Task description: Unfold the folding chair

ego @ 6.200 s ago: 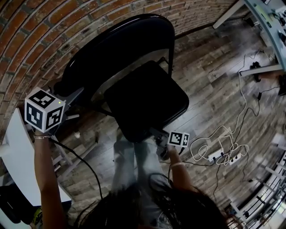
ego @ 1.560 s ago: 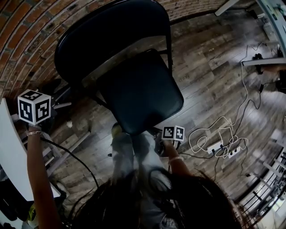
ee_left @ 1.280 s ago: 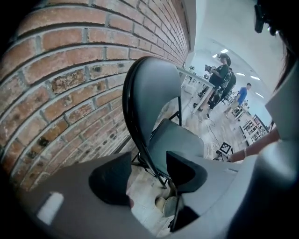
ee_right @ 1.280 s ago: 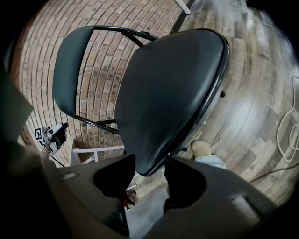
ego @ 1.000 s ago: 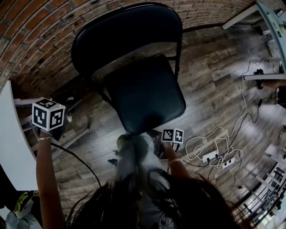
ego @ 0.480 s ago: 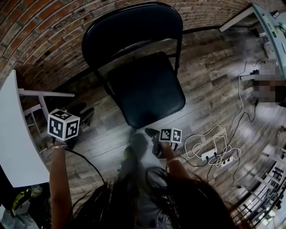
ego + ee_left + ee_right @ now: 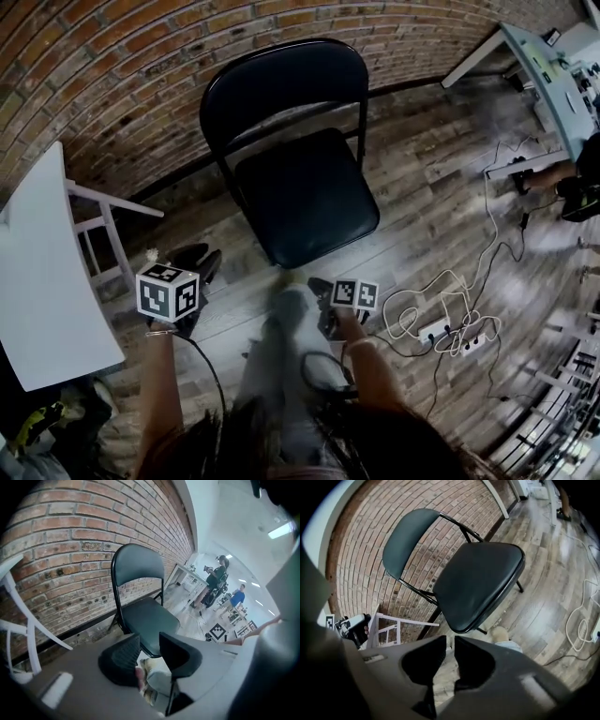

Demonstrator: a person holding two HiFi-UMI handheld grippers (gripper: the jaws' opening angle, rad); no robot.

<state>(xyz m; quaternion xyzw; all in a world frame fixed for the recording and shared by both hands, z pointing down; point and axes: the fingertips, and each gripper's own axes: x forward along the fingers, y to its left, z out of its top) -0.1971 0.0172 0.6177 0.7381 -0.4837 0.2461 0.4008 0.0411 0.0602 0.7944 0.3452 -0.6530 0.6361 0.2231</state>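
**Chair stands open, both grippers clear of it**

The folding chair [image 7: 281, 94] stands unfolded on the wood floor [image 7: 422, 206], its seat [image 7: 305, 202] down and level and its back toward the brick wall [image 7: 112, 75]. You hold both grippers off it, near your legs, so nothing loads the frame. Your left gripper [image 7: 149, 644] has just been closing, jaws apart with nothing between them. Your right gripper [image 7: 450, 651] has closed likewise, down to a thin slit, empty. I judge the unfolding done; check only that the legs sit square
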